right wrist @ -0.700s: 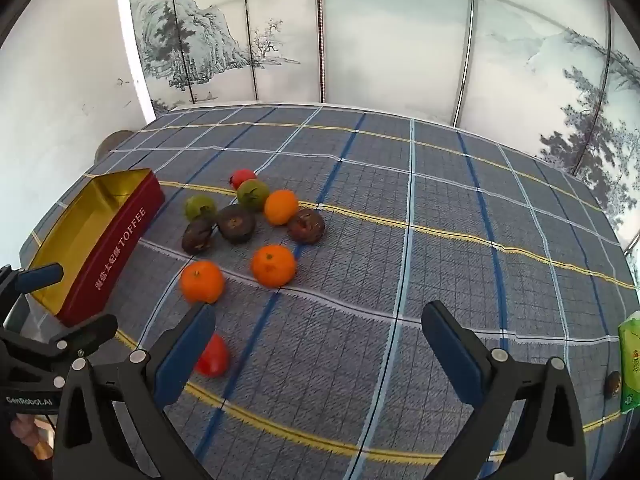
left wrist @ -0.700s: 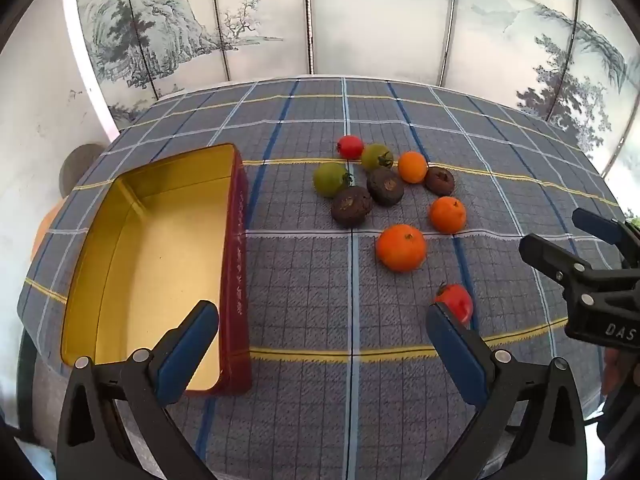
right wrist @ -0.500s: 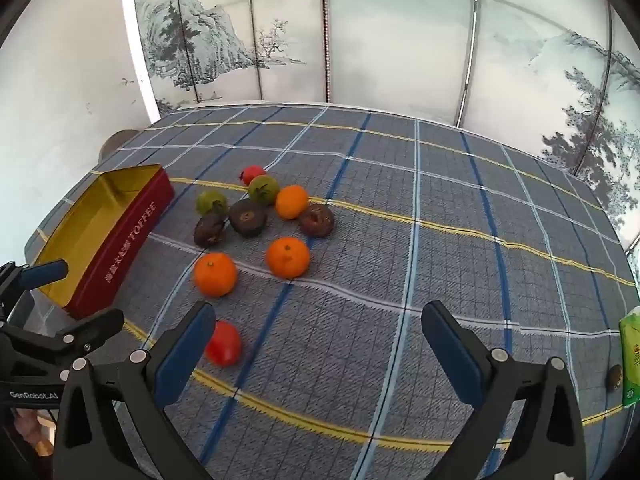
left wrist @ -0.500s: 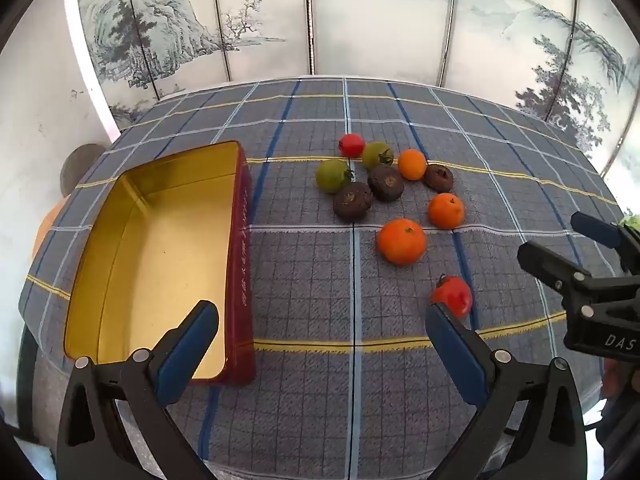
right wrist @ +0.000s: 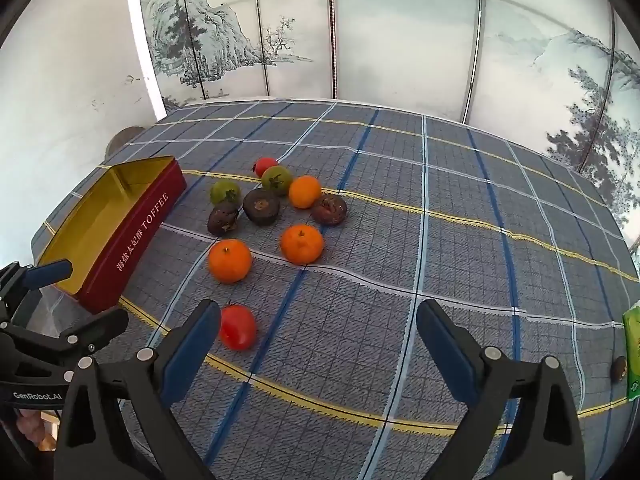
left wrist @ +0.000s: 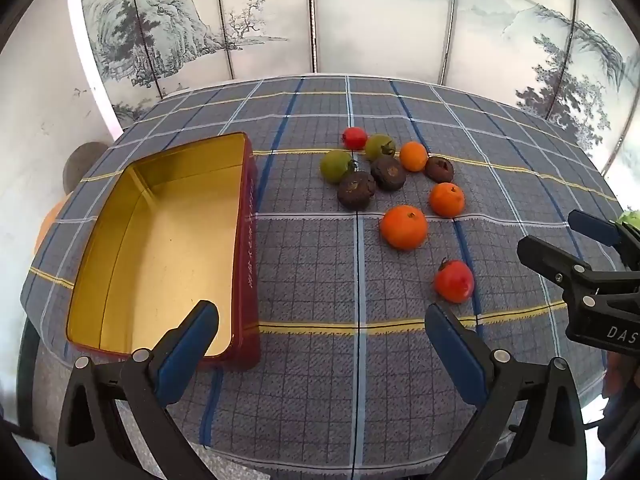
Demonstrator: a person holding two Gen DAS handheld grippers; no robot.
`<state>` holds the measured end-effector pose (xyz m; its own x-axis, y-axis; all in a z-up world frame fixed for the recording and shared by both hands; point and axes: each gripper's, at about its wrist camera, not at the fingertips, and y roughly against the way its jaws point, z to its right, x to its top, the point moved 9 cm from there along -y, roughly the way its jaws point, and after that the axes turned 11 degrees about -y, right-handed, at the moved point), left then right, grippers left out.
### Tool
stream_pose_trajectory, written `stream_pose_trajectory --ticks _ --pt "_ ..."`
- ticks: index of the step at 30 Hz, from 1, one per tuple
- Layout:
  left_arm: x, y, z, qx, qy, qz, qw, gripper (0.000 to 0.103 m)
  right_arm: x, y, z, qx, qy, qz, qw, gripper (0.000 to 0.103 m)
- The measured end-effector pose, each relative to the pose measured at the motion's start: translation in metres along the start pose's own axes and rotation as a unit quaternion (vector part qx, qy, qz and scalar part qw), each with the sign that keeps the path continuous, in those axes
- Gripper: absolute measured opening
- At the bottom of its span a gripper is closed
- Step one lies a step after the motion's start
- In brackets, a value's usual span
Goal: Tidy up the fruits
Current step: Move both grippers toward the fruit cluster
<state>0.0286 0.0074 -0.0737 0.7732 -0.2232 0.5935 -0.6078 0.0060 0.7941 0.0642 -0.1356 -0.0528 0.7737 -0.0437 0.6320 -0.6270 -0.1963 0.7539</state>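
Both tongs are hovering above the desk (left wrist: 400, 380), angled downward, nothing between their blades.

Left tongs (left wrist: 320, 332): blades standing wide apart, empty. Its left blade is showing over the near right corner of the open toffee tin (left wrist: 248, 240); its right blade is sitting just below the nearest red tomato (left wrist: 454, 281) in that view, not touching it.

Right tongs (right wrist: 318, 330): blades also standing wide apart, empty. In the right wrist view the same red tomato is lying just beside the left blade's tip, on the cloth; contact cannot be told there.

The tin, red outside and gold inside, is lying open and empty at the left of the desk, long side facing the fruit.

Fruit is resting loose on the plaid cloth to the right of the tin, well apart from it:
- large orange (left wrist: 403, 227) nearest the red tomato, second orange (left wrist: 447, 199) just behind and to its right, third small orange (left wrist: 413, 156) farther back;
- three dark brown fruits (left wrist: 356, 190) clustering mid-group, close together;
- two green tomatoes (left wrist: 336, 166) beside them, toward the tin;
- small red tomato (left wrist: 354, 138) lying farthest back.

A green packet (right wrist: 632, 352) is lying at the right desk edge, a small dark object just beside it. A painted folding screen (right wrist: 400, 40) is standing behind the desk.
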Motion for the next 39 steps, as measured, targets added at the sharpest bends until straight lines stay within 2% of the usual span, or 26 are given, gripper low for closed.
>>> stream_pose_trajectory --ticks 22,39 --pt "0.002 -0.001 0.008 -0.001 -0.01 -0.003 0.9999 0.097 -0.004 -0.004 0.012 0.002 -0.01 -0.003 1.0 0.095" --pt "0.006 -0.003 -0.001 0.006 -0.005 0.001 1.0 0.096 -0.017 -0.016 -0.007 0.023 0.001 -0.024 0.999 0.091"
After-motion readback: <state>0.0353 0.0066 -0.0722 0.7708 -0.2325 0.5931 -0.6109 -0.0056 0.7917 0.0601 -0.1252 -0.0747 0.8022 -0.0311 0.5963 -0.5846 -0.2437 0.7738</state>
